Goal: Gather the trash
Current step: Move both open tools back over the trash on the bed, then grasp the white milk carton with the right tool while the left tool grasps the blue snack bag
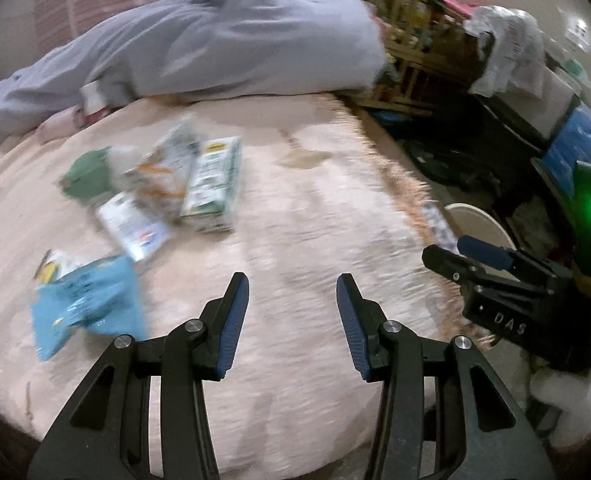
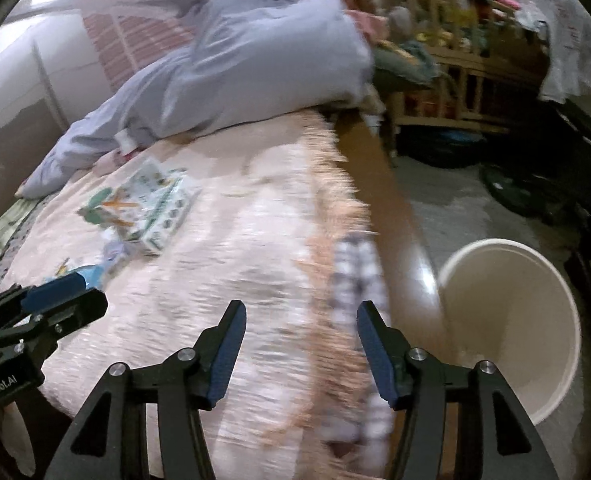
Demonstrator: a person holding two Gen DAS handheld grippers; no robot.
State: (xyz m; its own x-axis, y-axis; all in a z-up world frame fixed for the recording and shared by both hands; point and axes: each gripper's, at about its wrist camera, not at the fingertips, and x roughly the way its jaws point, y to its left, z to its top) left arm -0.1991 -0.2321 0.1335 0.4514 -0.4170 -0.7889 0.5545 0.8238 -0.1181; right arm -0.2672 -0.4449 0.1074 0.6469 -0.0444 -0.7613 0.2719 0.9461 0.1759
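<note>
Nearest us, both grippers hang over the pink bedspread (image 1: pixel 315 208) with nothing in them: the left gripper (image 1: pixel 292 292) has its fingers apart, and so does the right gripper (image 2: pixel 301 320). Further up the bed lies the trash: a blue packet (image 1: pixel 87 304), then a cluster of cartons (image 1: pixel 211 184) and wrappers, well apart from either gripper. We judge it best to take the blue packet first, pinching a flat edge. Beside the bed on the floor, the white bucket (image 2: pixel 551 264) looks empty in the part we see.
</note>
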